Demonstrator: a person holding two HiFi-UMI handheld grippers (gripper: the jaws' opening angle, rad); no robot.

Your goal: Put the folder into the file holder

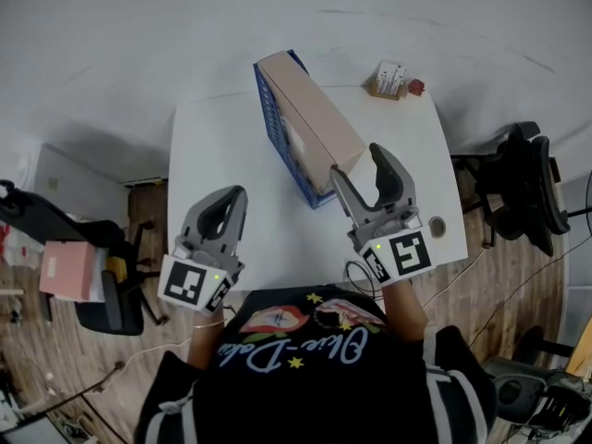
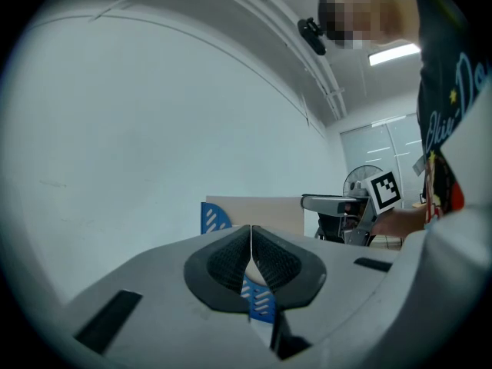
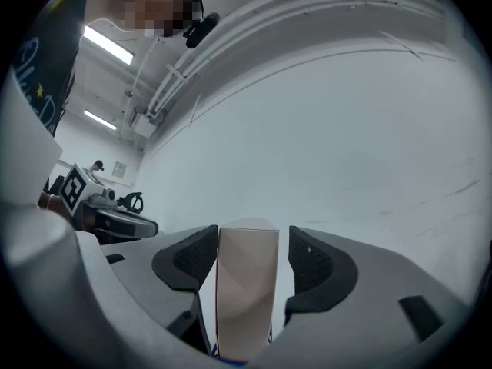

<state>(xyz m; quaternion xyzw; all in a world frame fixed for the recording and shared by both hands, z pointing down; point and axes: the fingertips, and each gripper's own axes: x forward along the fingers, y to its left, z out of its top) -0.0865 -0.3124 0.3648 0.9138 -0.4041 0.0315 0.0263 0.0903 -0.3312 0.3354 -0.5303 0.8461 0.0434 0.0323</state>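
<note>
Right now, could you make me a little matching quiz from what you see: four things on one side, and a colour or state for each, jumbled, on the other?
Things:
1. left gripper
2. right gripper
3. folder
4. file holder

Colour or state:
A. blue, on the white table
B. beige, standing in the file holder
C. jaws together, nothing between them
D. jaws apart, one on each side of the folder's end, with gaps

Pairs: 1-C, 2-D, 3-B, 4-A
</note>
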